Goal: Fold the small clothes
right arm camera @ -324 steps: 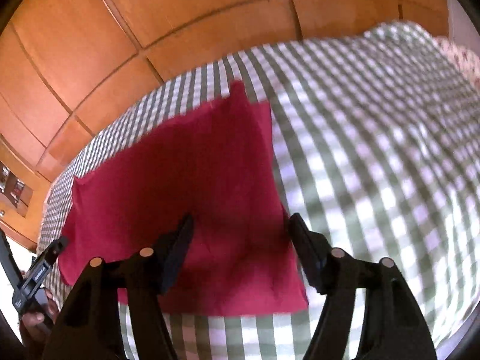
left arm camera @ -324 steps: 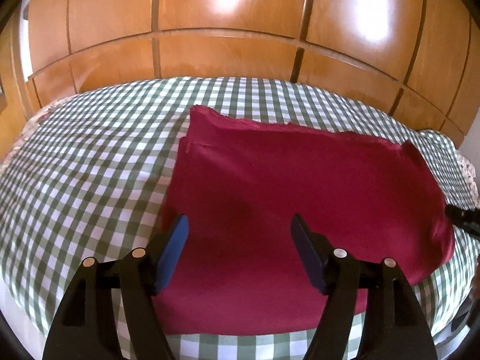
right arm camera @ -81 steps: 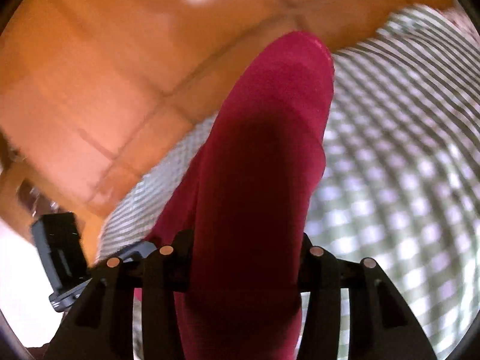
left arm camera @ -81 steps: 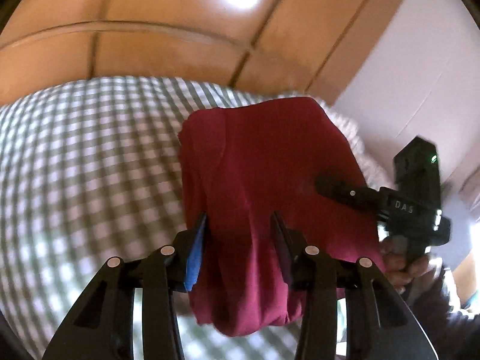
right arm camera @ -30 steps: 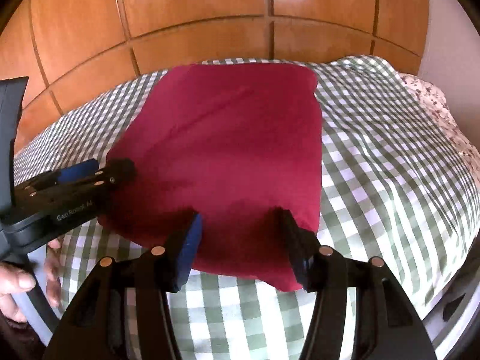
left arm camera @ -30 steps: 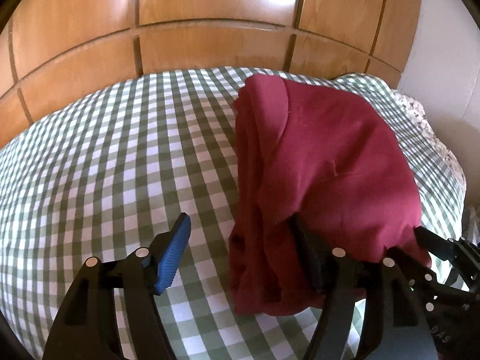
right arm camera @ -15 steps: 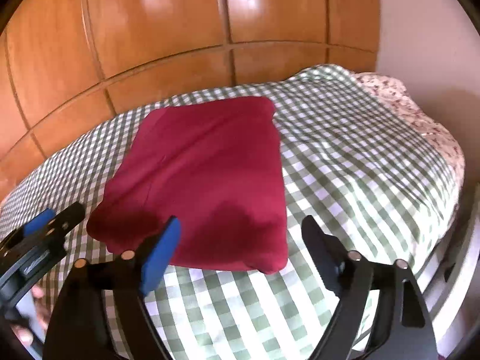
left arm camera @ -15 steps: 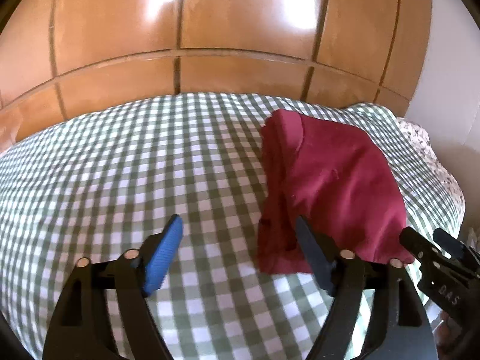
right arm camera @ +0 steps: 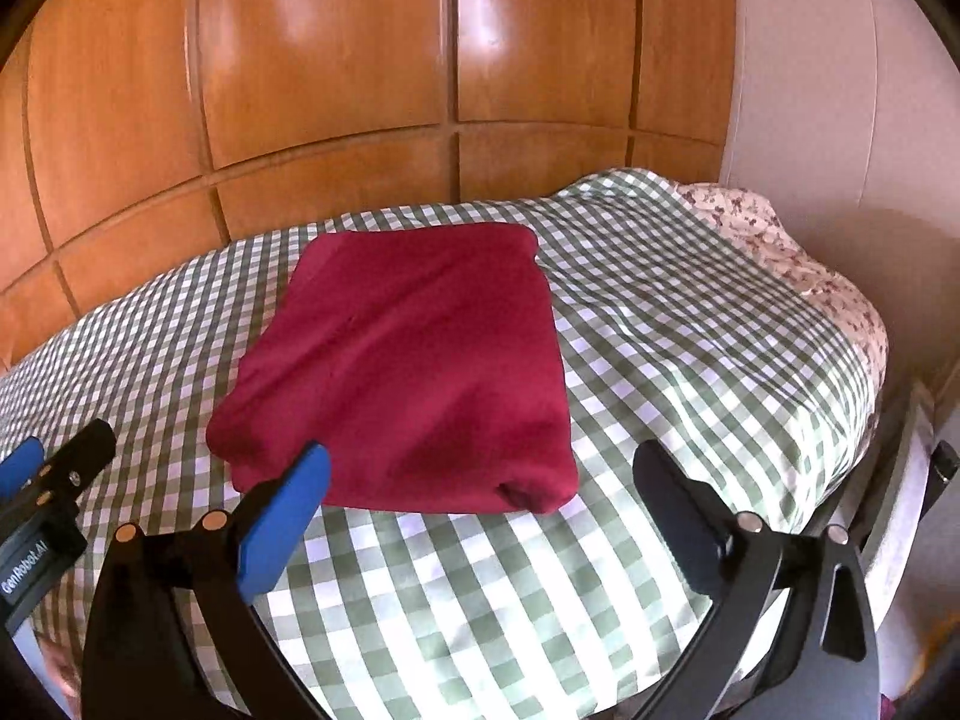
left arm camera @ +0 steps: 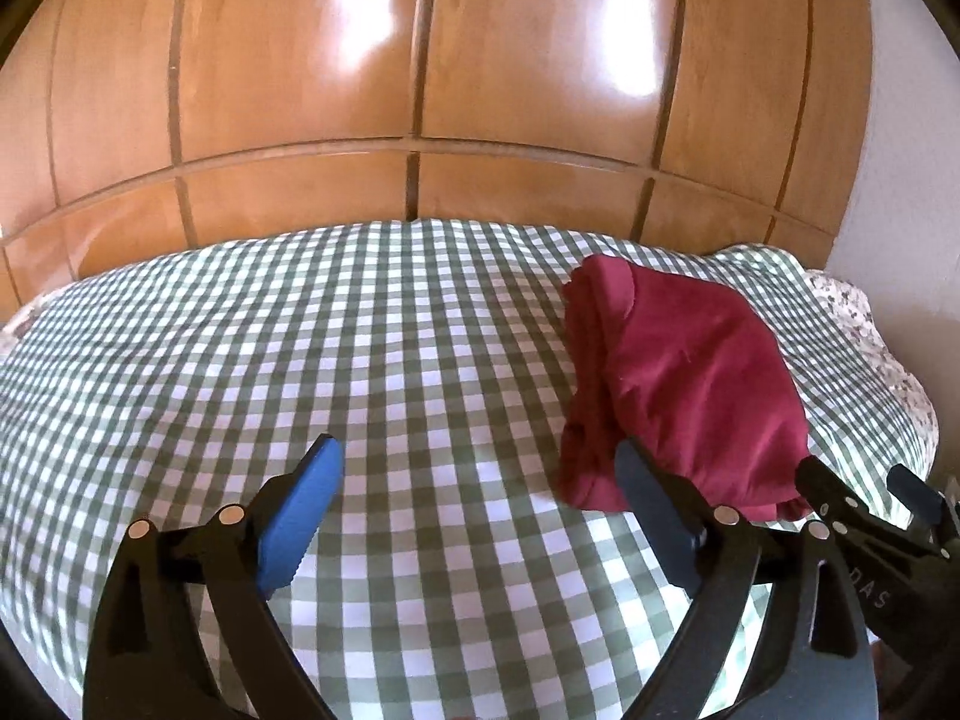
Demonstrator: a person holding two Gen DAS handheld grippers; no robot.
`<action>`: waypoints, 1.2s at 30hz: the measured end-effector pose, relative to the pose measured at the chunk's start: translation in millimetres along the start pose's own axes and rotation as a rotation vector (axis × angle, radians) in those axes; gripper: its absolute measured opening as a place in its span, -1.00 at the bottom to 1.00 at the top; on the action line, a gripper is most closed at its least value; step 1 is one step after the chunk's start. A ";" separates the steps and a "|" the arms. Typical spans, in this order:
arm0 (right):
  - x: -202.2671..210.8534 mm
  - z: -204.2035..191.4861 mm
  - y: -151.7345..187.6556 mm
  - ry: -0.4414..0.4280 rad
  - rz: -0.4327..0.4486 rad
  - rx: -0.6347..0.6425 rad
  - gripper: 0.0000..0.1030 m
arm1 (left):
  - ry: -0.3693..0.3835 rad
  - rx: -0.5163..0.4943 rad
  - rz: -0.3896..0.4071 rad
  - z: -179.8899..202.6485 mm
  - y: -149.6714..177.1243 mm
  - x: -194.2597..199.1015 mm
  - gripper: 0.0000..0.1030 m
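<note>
A dark red garment point(right arm camera: 408, 360) lies folded into a thick rectangle on the green-and-white checked bed cover point(right arm camera: 660, 360). In the left wrist view the same garment point(left arm camera: 690, 378) sits to the right, its layered edges facing left. My left gripper point(left arm camera: 480, 498) hovers over bare cover left of the garment, jaws still opening, nothing between them. My right gripper point(right arm camera: 480, 492) hangs just in front of the garment's near edge, jaws also opening wide and empty. Each gripper shows at the edge of the other's view: the right gripper point(left arm camera: 864, 516), the left gripper point(right arm camera: 54, 474).
Glossy wooden wardrobe doors point(left arm camera: 420, 60) rise right behind the bed. A floral pillow point(right arm camera: 798, 258) lies at the right end by a white wall point(right arm camera: 840, 90). The bed's near right edge drops off beside a frame point(right arm camera: 912, 456). A large stretch of checked cover point(left arm camera: 240, 330) spreads left.
Both grippers let go of the red garment, opened wide and drew back and up from it. The left one swung left over bare cover. The garment now rests folded on the bed.
</note>
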State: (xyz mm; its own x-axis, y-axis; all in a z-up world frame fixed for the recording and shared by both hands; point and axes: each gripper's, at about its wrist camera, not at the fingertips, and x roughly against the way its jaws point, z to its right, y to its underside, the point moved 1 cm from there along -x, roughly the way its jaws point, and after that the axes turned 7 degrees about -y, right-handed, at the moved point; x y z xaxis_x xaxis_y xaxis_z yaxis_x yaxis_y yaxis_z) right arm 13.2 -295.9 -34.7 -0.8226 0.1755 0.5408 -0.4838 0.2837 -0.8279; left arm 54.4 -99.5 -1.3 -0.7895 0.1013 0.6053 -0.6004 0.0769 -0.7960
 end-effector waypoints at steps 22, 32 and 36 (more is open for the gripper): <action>-3.5 -4.8 3.8 -0.005 -0.016 0.016 0.95 | -0.043 -0.024 0.002 -1.0 6.2 3.9 0.86; -3.2 -7.5 6.2 -0.018 -0.022 0.020 0.95 | -0.047 -0.030 -0.004 -2.5 9.1 3.8 0.91; -2.9 -8.7 6.2 -0.022 -0.023 0.023 0.95 | -0.048 -0.036 0.001 -3.1 9.6 4.5 0.91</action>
State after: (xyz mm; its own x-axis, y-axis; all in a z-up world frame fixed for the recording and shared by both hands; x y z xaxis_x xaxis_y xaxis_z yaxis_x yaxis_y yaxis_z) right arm 15.2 -286.4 -40.1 -0.8175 0.1483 0.5566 -0.5093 0.2654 -0.8187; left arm 45.5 -95.3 -6.2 -0.7957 0.0534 0.6033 -0.5955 0.1127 -0.7954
